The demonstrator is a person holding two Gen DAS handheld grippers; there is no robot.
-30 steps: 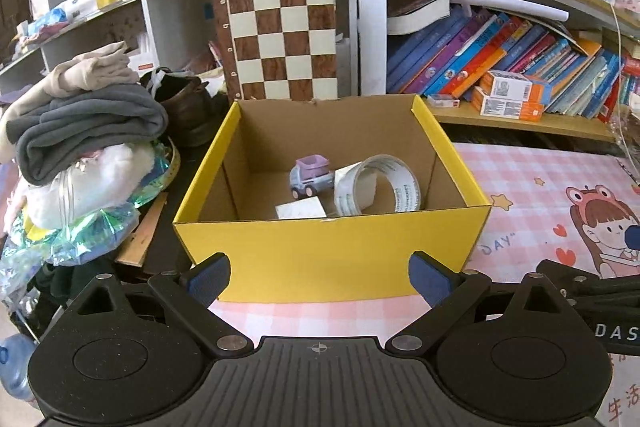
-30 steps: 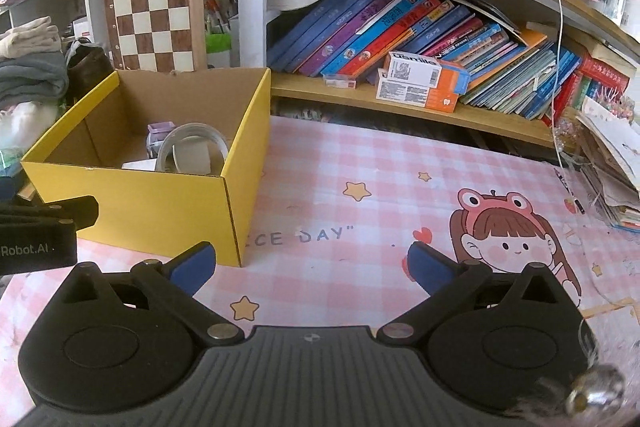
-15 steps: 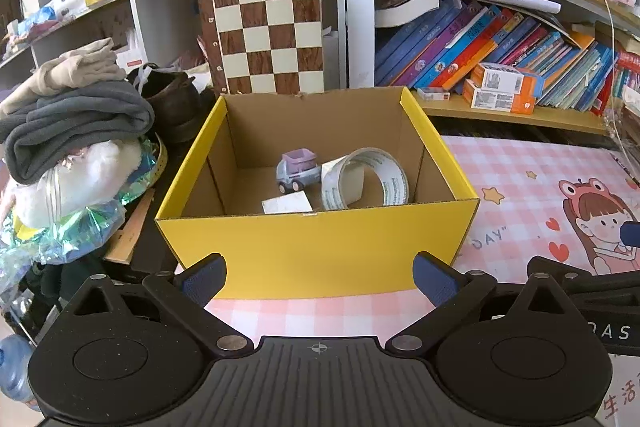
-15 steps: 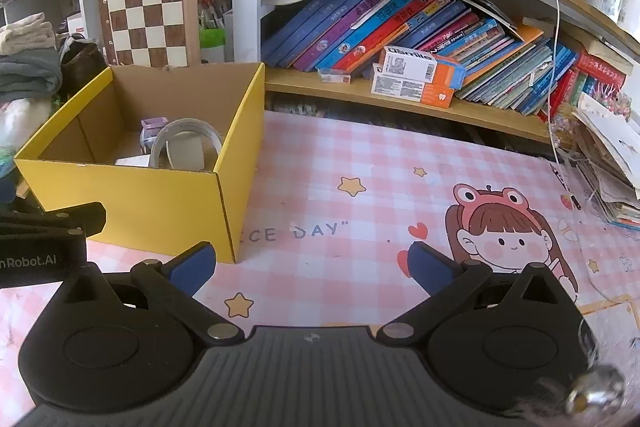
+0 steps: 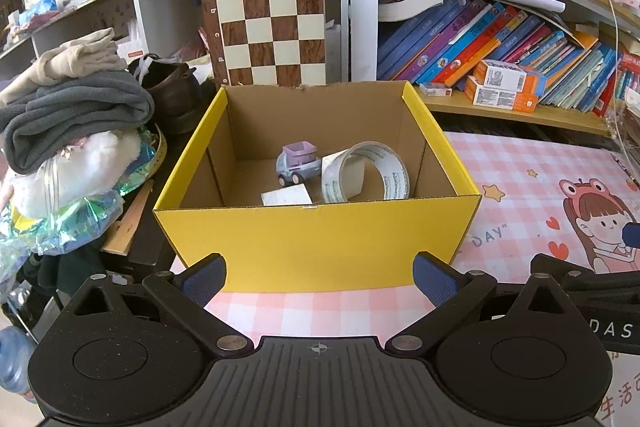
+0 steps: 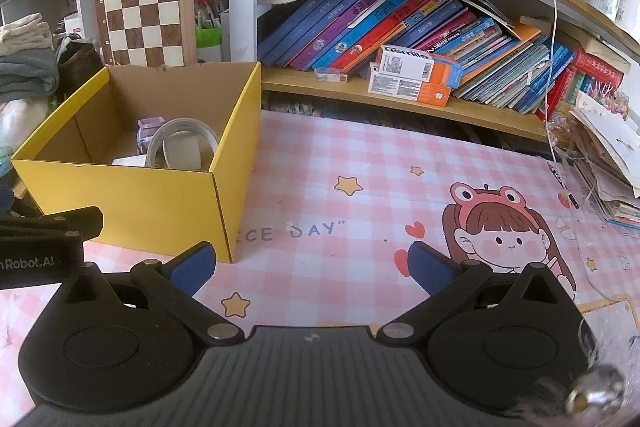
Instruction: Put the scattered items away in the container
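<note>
A yellow cardboard box [image 5: 316,239] stands open on the pink checked mat. Inside it lie a purple toy truck [image 5: 298,163], a roll of clear tape [image 5: 366,173] and a white card [image 5: 286,195]. My left gripper [image 5: 318,273] is open and empty, just in front of the box's near wall. My right gripper [image 6: 310,267] is open and empty over the mat, to the right of the box [image 6: 132,195]. The tape roll [image 6: 182,145] and truck [image 6: 149,129] also show in the right wrist view.
A pile of folded clothes [image 5: 72,107] and shiny wrap lies left of the box. A chessboard [image 5: 270,17] leans behind it. A bookshelf [image 6: 400,27] with books and orange cartons [image 6: 416,73] runs along the back. Papers [image 6: 608,163] are stacked at the right. The mat [image 6: 360,167] spreads right of the box.
Both grippers have drawn back and risen slightly from the box, so more of its inside shows. Both stay open and empty.
</note>
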